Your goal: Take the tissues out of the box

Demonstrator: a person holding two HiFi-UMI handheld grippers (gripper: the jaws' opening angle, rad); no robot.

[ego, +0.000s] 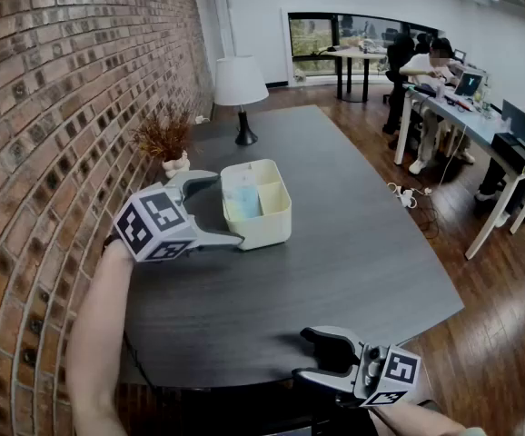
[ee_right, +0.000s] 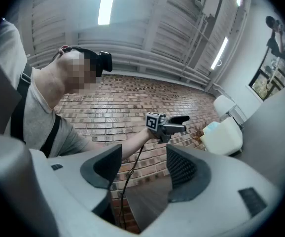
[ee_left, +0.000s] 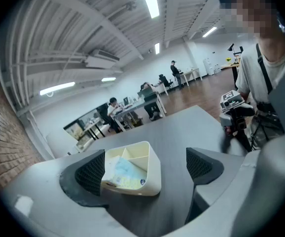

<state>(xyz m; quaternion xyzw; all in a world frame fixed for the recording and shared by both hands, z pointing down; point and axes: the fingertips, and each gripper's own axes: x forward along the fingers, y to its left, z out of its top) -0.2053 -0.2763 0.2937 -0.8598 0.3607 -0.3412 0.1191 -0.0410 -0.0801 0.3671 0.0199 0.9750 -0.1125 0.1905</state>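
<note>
A cream divided box (ego: 276, 225) stands on the dark grey table (ego: 335, 271), a little left of its middle. Pale blue and yellow tissue packs (ego: 243, 200) lie in its left compartment. My left gripper (ego: 222, 209) hovers just left of the box, open, with nothing between its fingers. Seen from the left gripper view, the box (ee_left: 152, 179) and tissues (ee_left: 120, 174) lie just ahead of the open left gripper (ee_left: 145, 167). My right gripper (ego: 303, 353) is open and empty at the table's near edge. In the right gripper view the box (ee_right: 224, 135) is far off to the right.
A white-shaded lamp (ego: 241, 84) and a small vase of dried plants (ego: 165, 139) stand behind the box, by the brick wall (ego: 54, 107) on the left. People sit at desks (ego: 467, 107) to the far right, across wooden floor.
</note>
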